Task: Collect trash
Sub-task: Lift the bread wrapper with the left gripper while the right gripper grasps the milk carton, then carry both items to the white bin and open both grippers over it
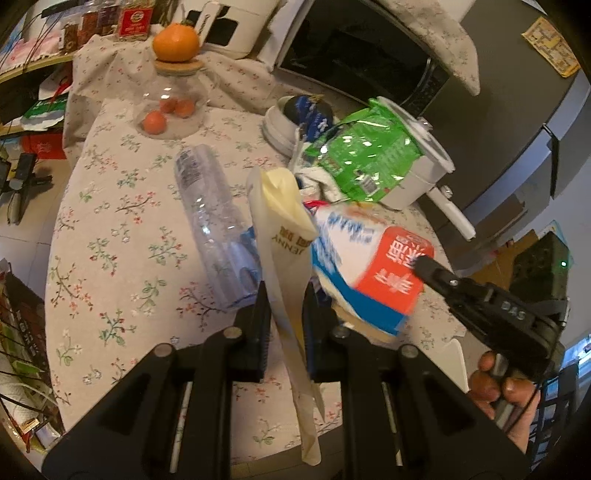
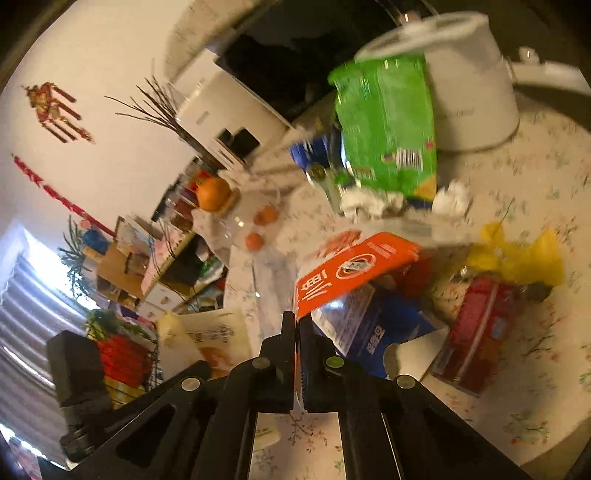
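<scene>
While the round table (image 1: 122,236) under its flowered cloth carries everything, the room behind it is crowded; a dark oven (image 1: 354,48) and a white appliance (image 1: 229,26) are seen beyond the far edge, and red ornaments hang on a pale wall in the right wrist view. Near the far right edge a white pot (image 1: 417,166) is stood, with a green foil bag (image 1: 365,155) leaned against it; toward the far left edge a glass jar (image 1: 171,107) with an orange (image 1: 176,41) on its lid is placed. Toward the near edge a clear plastic bottle (image 1: 218,225) is laid, its long axis running from the far edge to the near edge, just left of the left gripper (image 1: 286,295). That gripper is pinched on a cream paper bag (image 1: 284,236), held upright with its mouth at the top. An orange, white and blue wrapper (image 1: 369,273) is pinched by the right gripper (image 2: 297,325) at its orange end, raised just right of the bag's mouth; crumpled tissues (image 2: 373,203), a yellow scrap (image 2: 517,254) and a red packet (image 2: 476,332) are left on the cloth. The coming move is judged to turn on this: the wrapper lies right of the mouth, so it must be carried leftward and down.
</scene>
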### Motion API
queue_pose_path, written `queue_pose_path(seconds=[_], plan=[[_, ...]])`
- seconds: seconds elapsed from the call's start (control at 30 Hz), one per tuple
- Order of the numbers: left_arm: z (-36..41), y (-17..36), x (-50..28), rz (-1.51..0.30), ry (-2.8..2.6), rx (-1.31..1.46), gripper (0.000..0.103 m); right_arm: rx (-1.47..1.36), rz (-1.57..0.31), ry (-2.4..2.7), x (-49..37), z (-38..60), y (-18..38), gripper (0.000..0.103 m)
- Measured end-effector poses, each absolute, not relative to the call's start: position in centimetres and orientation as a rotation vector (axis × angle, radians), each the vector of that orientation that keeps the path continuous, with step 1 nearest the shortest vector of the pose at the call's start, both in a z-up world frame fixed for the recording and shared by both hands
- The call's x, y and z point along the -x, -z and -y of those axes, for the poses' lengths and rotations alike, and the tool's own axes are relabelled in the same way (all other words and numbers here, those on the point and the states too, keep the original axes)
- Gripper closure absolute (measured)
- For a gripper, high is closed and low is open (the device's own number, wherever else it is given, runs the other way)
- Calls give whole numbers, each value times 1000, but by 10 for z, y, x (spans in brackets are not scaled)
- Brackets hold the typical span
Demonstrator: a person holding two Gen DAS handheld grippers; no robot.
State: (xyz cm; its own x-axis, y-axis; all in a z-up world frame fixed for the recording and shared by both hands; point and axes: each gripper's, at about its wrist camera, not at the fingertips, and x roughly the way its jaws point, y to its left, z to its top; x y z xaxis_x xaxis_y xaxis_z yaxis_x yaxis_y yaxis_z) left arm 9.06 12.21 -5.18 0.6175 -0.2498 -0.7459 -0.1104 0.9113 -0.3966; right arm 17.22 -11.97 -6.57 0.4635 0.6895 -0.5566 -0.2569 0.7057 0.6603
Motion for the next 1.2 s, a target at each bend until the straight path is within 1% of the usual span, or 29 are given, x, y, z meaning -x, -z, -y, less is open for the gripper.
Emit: queue_pose_path(seconds=[0.2,0.4,0.67,0.9,1.2], plan=[[-101,43,-90,-884,138,402,86,-521,-857,-605,-152,154,38,100],[-80,46,-93,-897,168,378,86,-514,-847,-553,-136,192,31,101],[-47,44,-93,-886,239,331,86,-535,-777,-497,-113,252,9,101],[-16,48,-96,-907,305,324,87,-577,-755,-421,-98,304,5,101],[46,52,-97,-926,418,271,86,-562,-760,-274,-62,378,10,101]])
